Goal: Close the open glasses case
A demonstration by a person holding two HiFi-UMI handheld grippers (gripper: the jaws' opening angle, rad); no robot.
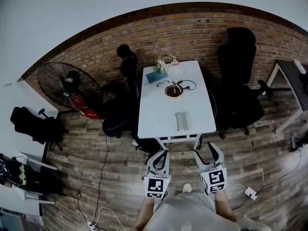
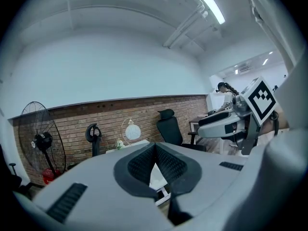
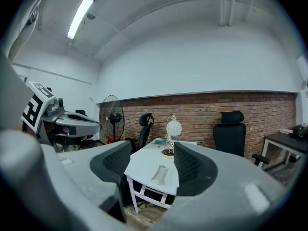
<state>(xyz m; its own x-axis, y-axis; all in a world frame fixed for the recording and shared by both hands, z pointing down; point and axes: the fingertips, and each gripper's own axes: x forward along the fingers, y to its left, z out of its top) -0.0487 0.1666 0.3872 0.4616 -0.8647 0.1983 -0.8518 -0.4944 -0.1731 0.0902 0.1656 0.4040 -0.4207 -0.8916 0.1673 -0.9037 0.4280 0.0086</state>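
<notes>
Glasses case [image 1: 181,121] lies near the white table's [image 1: 154,124] front edge. Left gripper [image 1: 161,154] jaws together, right gripper [image 1: 206,153] jaws apart; both empty, short of the table. Hazard: pressing the case unbraced may slide it off.

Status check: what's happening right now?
Left gripper shut, right gripper open, both empty. Glasses case untouched on table. Nothing in the way.

I hold both arms forward and low, side by side. My left tongs [image 1: 161,154] have their tips pressed together; my right tongs [image 1: 206,152] stand with jaws apart, gripping nothing.
</notes>
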